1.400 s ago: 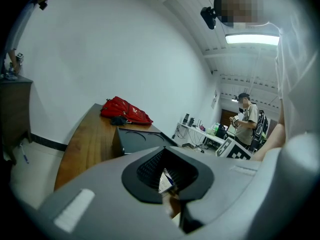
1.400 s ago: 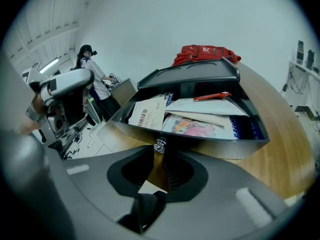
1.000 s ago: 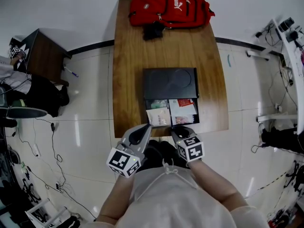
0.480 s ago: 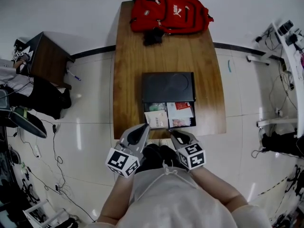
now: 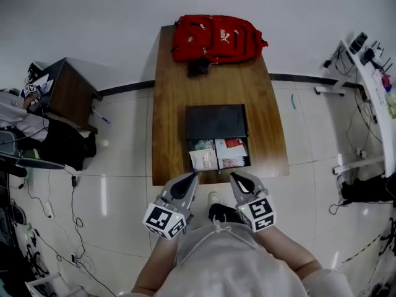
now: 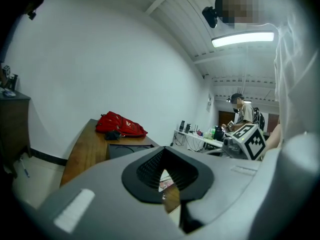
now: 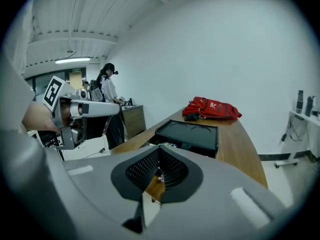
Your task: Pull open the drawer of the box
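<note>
The black box (image 5: 216, 121) sits in the middle of the long wooden table (image 5: 173, 85). A red backpack (image 5: 216, 38) lies at the far end, well apart from it. The drawer (image 5: 242, 155) sticks out of the side of the box that faces the person. It is open, and you can see papers (image 5: 205, 158) lying flat inside it. The left claw (image 5: 191, 176) and the right claw (image 5: 236, 177) are both close to the person's body, just off the near edge of the table. The drawer is right in front of them, a little way off, and neither claw touches it. The left claw points at the drawer's left corner and the right claw points at its right half, so the 2 are about as near as each other. Each claw is pressed together with nothing pinched in it; each one's own view shows the tips meeting. The drawer slides along the long way of the table, straight toward the person. I think the pulling is mostly done, because so much of the inside shows. If it needs more, a claw has to reach forward to the front wall of the drawer and pull straight back toward the body.
</note>
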The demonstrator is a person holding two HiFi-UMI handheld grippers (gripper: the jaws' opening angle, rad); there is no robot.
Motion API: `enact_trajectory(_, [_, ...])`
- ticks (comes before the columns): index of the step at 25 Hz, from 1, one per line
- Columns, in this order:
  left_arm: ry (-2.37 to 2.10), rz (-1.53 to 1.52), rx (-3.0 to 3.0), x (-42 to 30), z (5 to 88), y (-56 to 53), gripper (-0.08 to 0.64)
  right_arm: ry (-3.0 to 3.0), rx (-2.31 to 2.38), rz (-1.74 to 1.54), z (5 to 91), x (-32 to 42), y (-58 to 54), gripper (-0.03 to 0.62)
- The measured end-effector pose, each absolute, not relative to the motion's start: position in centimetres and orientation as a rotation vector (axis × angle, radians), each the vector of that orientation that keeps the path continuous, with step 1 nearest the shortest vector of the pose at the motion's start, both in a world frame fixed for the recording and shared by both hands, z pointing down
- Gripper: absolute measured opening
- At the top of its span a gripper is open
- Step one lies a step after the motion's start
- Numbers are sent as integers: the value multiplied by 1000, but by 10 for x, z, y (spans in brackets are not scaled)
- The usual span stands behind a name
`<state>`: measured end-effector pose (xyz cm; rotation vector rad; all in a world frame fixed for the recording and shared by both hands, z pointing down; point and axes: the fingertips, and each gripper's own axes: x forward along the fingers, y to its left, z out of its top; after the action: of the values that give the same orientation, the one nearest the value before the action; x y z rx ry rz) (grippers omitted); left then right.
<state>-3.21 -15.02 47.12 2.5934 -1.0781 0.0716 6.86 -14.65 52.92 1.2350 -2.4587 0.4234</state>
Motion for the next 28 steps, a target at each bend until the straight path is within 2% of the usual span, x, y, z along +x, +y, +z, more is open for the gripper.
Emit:
enact_trajectory(18, [-1065,40,2649,-70,458,52,6,-2489,1290,353,509,39,39,7])
enact_trajectory(28, [-1035,25,2673,-65,445,120,6,-2556,1330,328,482,42,109,7])
